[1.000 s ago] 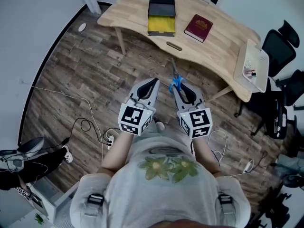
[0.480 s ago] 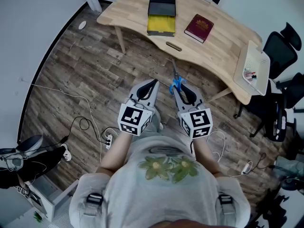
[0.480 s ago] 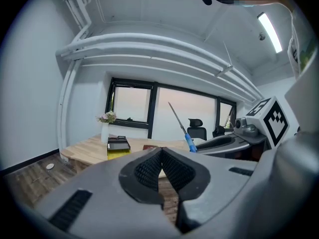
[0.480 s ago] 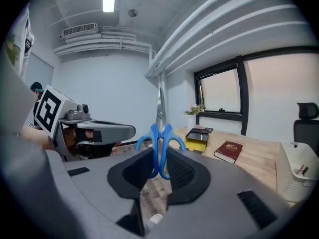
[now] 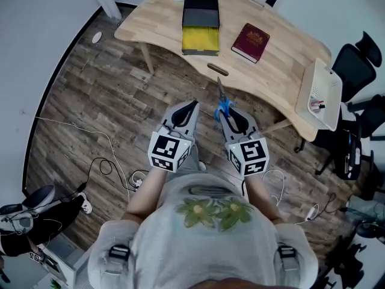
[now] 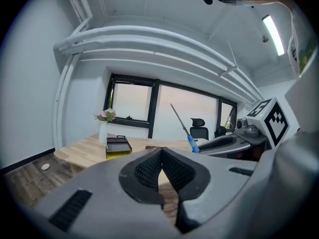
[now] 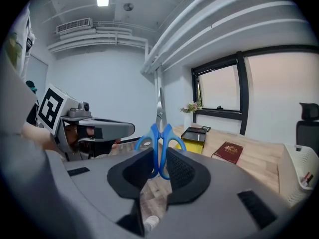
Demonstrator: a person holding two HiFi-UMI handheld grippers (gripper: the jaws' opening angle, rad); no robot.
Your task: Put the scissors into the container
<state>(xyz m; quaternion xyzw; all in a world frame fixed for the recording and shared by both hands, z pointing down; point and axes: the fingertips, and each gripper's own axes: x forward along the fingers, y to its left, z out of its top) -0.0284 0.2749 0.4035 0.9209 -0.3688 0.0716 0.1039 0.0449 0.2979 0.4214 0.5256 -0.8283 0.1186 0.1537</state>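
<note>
The person's two arms reach forward over a wood-plank floor (image 5: 102, 107), with the two tongs side by side and just apart. The left tongs (image 5: 184, 112) are closed, their ribbed pads meeting with nothing between them. The right tongs (image 5: 232, 117) grip the scissors (image 5: 222, 99) by the blue handles. Both handle loops sit pressed between the pads, and the loops' outer ends stick out past the tips.

The scissors' long axis roughly follows the line of the right tongs. The handles are nearest the person and the closed blades point away and upward. In the head view the blade tip aims at the near edge of the bench (image 5: 283, 59) but is still over the floor. In the right gripper view the blades rise almost straight up from the handles.

Beyond the tip, a small dark oblong thing (image 5: 218, 69) lies near the curved front edge of the bench. Farther in lie a red book (image 5: 251, 41) and, to its left, an open black box with a yellow inside (image 5: 200, 27). A white basket (image 5: 325, 89) sits at the bench's right end.
</note>
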